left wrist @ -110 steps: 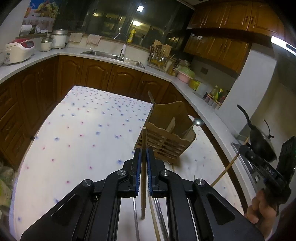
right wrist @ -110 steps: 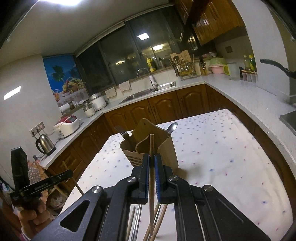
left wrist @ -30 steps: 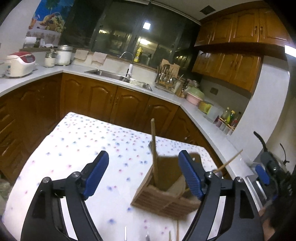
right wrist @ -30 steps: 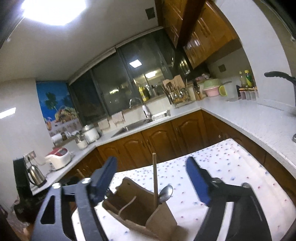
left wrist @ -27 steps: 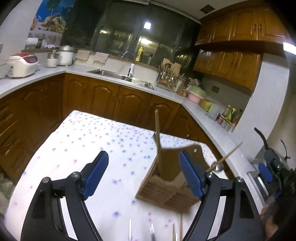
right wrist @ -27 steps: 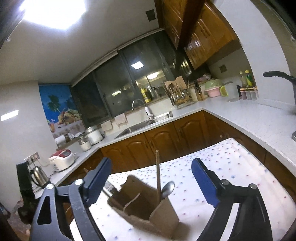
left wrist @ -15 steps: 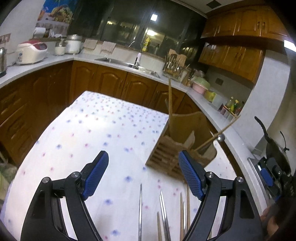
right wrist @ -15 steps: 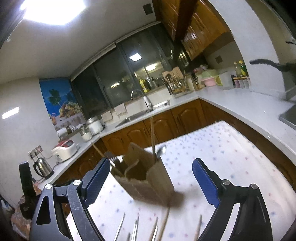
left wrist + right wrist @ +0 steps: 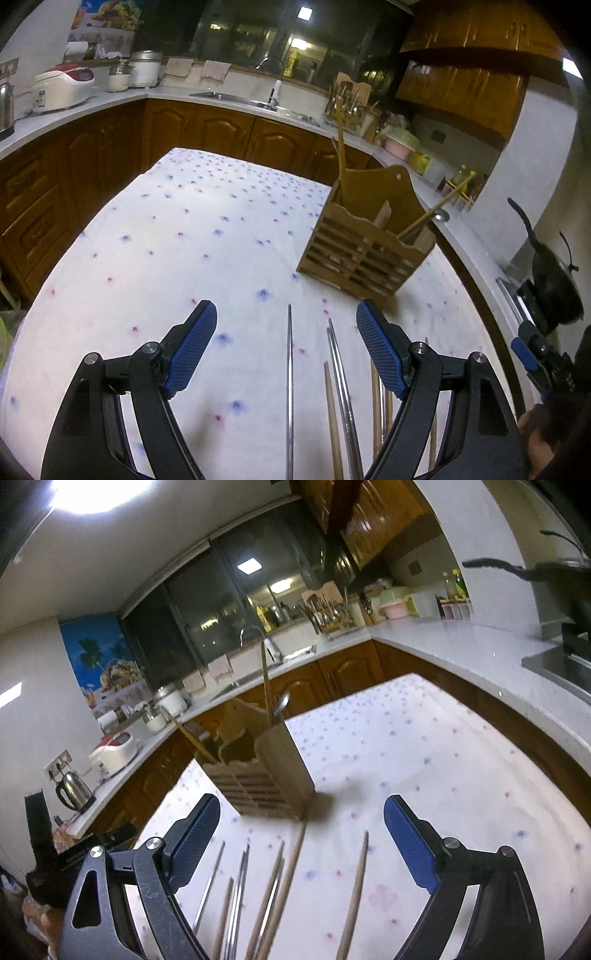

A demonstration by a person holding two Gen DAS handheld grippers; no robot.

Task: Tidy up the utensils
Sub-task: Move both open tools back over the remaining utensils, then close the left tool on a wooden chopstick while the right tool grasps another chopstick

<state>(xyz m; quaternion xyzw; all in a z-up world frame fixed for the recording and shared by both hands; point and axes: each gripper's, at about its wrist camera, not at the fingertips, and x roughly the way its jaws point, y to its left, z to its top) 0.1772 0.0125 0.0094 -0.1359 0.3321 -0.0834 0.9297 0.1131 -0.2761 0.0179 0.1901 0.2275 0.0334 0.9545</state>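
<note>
A wooden utensil holder stands on the spotted tablecloth; it also shows in the right wrist view. It holds two wooden chopsticks and a metal spoon. Several loose wooden and metal chopsticks lie on the cloth in front of it, also seen in the right wrist view. My left gripper is open and empty above the loose chopsticks. My right gripper is open and empty above the same pile.
Kitchen counters with a sink, a rice cooker and a kettle ring the table. A black pan sits on the stove at right. The table edge runs close behind the holder.
Both grippers were shut on a wooden chopstick 3.7 s ago; both have opened, with the chopsticks left standing in the holder. Both have since drawn back and down over the loose chopsticks.
</note>
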